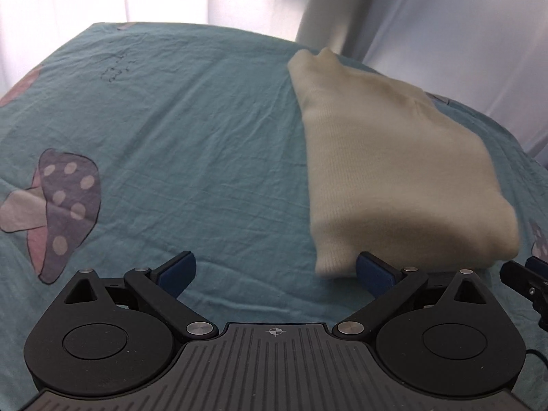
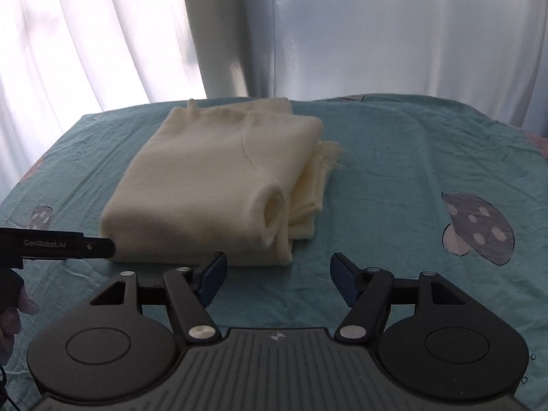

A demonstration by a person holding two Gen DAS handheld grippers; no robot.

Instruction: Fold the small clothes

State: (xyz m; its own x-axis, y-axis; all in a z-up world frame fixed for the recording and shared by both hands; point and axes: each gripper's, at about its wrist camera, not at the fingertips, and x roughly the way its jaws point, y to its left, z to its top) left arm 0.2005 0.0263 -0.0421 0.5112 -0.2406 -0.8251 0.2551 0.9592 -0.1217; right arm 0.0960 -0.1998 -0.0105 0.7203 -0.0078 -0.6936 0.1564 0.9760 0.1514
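Left wrist view shows the left tongs (image 1: 275, 274), black jointed plastic arms tipped with flat blue pads, spread wide and holding nothing. Their right-hand pad sits just at the near corner of a folded cream knitted garment (image 1: 394, 171), a soft, fine-ribbed, thick rectangular bundle with rounded edges. It lies on a wrinkled teal cotton sheet (image 1: 191, 109) that covers the surface below. A printed mushroom with a purple dotted cap and pale pink stem (image 1: 54, 212) decorates the sheet at the left. At the right edge, a black tip of the other tool shows just beside the bundle.

Right wrist view shows the right tongs (image 2: 277, 279), the same black arms and blue pads, also spread wide with nothing between them, hovering over bare sheet near the bundle's front edge. From this side the garment shows stacked layers, a rolled tube-like cuff opening at its near right corner, and a frayed fringe poking out beyond. A flat black bar printed "GenRobot.AI" (image 2: 58, 244) reaches in from the left and touches the bundle's near left corner. White translucent curtains (image 2: 102, 34) hang in soft vertical folds behind.
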